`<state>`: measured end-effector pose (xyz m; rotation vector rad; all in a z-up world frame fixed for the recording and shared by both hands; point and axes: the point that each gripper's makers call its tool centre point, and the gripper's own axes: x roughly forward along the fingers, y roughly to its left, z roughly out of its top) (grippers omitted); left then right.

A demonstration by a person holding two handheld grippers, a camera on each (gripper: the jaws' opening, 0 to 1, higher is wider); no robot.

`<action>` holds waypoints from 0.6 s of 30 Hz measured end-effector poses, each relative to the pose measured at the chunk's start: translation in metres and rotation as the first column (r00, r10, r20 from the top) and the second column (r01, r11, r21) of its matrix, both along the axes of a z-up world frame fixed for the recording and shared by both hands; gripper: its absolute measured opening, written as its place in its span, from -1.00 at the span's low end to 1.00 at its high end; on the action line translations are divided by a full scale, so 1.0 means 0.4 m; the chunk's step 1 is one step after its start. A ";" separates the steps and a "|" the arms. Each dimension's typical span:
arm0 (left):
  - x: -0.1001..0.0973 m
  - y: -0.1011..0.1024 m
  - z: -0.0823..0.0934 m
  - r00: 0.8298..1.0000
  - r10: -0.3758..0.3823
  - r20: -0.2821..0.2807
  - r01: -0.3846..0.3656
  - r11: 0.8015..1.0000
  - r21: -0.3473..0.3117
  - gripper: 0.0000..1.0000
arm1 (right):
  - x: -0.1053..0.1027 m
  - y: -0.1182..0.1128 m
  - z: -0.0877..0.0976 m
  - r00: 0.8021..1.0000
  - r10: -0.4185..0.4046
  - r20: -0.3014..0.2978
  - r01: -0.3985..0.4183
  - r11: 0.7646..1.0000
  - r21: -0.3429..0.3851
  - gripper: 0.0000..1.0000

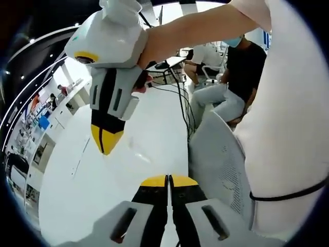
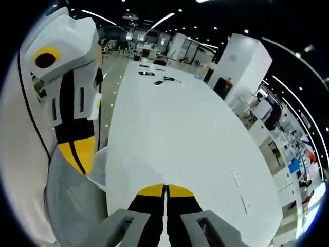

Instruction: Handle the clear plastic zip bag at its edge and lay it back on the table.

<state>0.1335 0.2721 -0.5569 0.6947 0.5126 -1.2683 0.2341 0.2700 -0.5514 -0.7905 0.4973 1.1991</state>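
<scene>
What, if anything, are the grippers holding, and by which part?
Both the left gripper and right gripper pinch the clear zip bag at its edge.

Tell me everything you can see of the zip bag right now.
The clear plastic zip bag is nearly invisible: thin, glossy film showing mainly as faint creases and edge lines against the white table. It looks stretched between the two tools, above the table. The left tool pinches one edge, and the right tool, jaws together, appears to hold another. Its zip strip and contents cannot be made out.
</scene>
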 end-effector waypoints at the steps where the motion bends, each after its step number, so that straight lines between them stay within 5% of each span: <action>1: 0.000 0.000 -0.001 1.000 0.000 -0.001 0.000 1.000 0.000 -1.00 | -0.001 0.000 -0.001 1.000 0.000 0.007 0.000 1.000 -0.006 -1.00; 18: 0.002 0.002 -0.004 1.000 0.005 0.001 -0.005 1.000 -0.002 -1.00 | 0.014 -0.008 0.001 0.999 -0.041 0.016 0.041 0.999 -0.007 -1.00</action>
